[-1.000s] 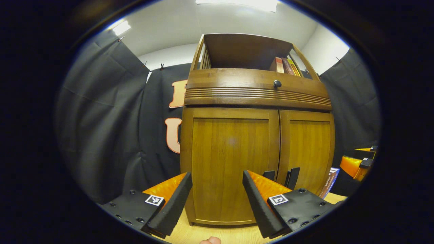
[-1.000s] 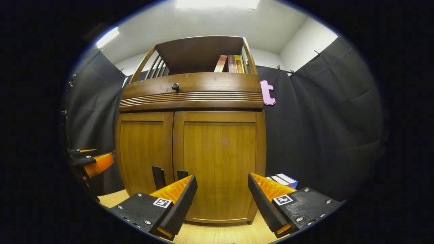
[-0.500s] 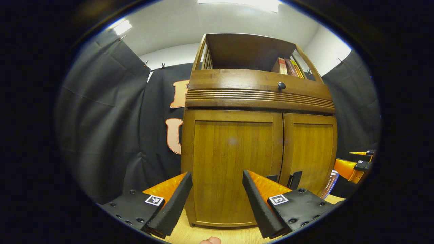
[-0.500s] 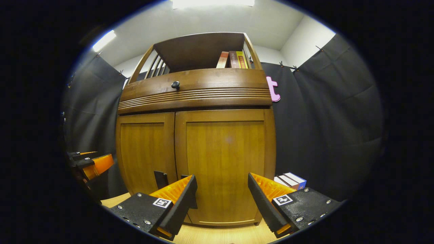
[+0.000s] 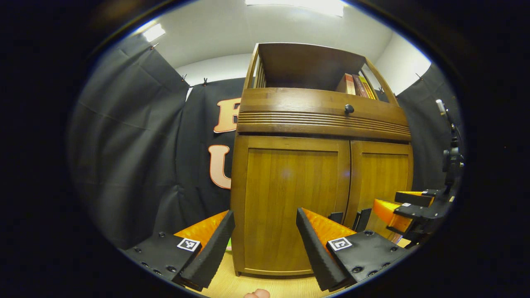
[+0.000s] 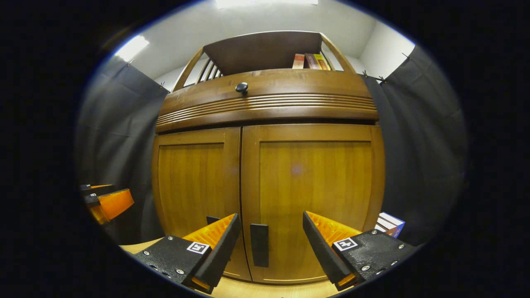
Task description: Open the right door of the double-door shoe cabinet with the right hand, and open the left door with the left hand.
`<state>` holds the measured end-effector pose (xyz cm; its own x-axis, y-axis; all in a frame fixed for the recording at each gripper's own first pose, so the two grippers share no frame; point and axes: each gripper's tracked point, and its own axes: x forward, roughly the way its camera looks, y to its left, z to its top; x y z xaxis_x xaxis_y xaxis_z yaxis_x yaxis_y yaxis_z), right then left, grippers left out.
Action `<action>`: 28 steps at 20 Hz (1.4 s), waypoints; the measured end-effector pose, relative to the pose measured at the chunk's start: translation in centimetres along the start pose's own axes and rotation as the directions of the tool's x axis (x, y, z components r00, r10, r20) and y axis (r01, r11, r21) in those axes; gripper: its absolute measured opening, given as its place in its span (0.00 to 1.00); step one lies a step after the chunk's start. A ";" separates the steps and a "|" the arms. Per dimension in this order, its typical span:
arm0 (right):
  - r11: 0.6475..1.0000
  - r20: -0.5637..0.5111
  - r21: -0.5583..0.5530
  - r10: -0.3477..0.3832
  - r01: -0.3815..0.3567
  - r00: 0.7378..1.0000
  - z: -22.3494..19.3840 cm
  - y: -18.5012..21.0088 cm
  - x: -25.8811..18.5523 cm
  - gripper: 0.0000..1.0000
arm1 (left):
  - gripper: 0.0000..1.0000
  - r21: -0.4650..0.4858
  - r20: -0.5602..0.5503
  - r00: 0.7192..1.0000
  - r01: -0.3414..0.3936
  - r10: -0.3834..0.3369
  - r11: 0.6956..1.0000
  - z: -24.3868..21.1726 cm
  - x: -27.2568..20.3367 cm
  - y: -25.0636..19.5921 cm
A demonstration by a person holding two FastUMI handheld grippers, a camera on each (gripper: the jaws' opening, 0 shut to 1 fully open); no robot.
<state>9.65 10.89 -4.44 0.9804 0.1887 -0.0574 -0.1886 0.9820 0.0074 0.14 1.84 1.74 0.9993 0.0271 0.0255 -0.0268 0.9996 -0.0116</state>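
Orange-and-black right tool [image 6: 269,244], fingers spread wide & empty, sits nearest, w/ the black handle [image 6: 259,250] of the right door [image 6: 312,198] between its fingers, not yet touched. Left tool [image 5: 265,244], likewise wide open, faces the left door [image 5: 290,207]. Both doors of the shoe cabinet [image 6: 269,107] look closed on the light tabletop [image 6: 265,289]. Risk: handle is slim, so pads closing off-centre could slip; pulling straight instead of along the hinge arc might drag the cabinet.

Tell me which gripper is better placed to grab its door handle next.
Right. The right gripper is open with the right door's black handle between its fingers. The left gripper faces its door panel, its handle off to one side.
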 end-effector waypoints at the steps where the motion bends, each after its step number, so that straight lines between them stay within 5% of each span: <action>1: 1.000 -0.008 -0.005 -0.002 0.002 1.000 -0.5 0.1 0.7 0.93 | 0.98 0.003 0.001 1.000 -0.008 0.008 1.000 0.1 -0.4 0.4; 7: 0.994 -0.056 -0.100 -0.047 0.041 0.997 -5.1 -0.3 4.5 0.94 | 0.96 0.010 -0.009 0.999 -0.046 0.046 0.999 0.0 -2.4 3.0; 8: 0.993 -0.066 -0.106 -0.052 0.045 0.996 -6.0 -0.3 4.8 1.00 | 0.98 0.015 -0.009 0.999 -0.053 0.053 0.999 0.1 -2.7 3.4; 11: 0.995 -0.097 -0.090 -0.061 0.053 0.993 -7.9 -0.2 5.8 0.94 | 0.94 0.034 -0.006 0.997 -0.073 0.073 0.997 0.4 -3.5 4.7; 12: 0.994 -0.108 -0.087 -0.068 0.058 0.992 -8.3 -0.1 6.2 1.00 | 0.94 0.036 -0.006 0.997 -0.075 0.075 0.997 0.5 -3.7 5.0; 13: 0.995 -0.123 -0.084 -0.066 0.056 0.990 -8.4 0.0 6.1 0.92 | 0.94 0.039 -0.007 0.997 -0.079 0.079 0.996 0.5 -3.9 5.4; 14: 0.995 -0.099 -0.077 -0.069 0.062 0.993 -8.3 -0.1 6.3 1.00 | 0.97 0.042 -0.007 0.997 -0.082 0.082 0.996 0.5 -4.2 5.8; 18: 0.997 -0.076 -0.052 -0.064 0.060 0.995 -8.5 0.0 5.6 0.89 | 0.96 0.046 -0.011 0.996 -0.089 0.090 0.995 0.6 -4.9 6.9; 19: 0.997 -0.083 -0.042 -0.065 0.062 0.994 -8.7 -0.1 5.7 0.99 | 0.96 0.046 -0.013 0.996 -0.090 0.090 0.995 0.6 -5.0 7.2; 22: 0.998 -0.099 -0.010 -0.061 0.060 0.993 -8.9 -0.1 5.8 0.73 | 0.96 0.056 -0.014 0.996 -0.087 0.088 0.995 0.9 -5.4 7.7; 23: 0.998 -0.105 -0.005 -0.055 0.055 0.993 -9.0 0.1 5.9 0.80 | 0.98 0.057 -0.012 0.996 -0.084 0.084 0.995 0.9 -5.6 7.8; 28: 1.000 -0.121 0.009 -0.012 0.013 0.993 -9.6 1.0 5.9 0.39 | 0.98 0.055 -0.011 0.998 -0.066 0.067 0.996 1.5 -6.7 7.7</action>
<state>14.71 12.97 -14.36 0.9683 0.1754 -0.1780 -0.1755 0.9844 0.0154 -6.79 9.39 2.94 0.9955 0.0938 0.0138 -0.0943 0.9947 0.0417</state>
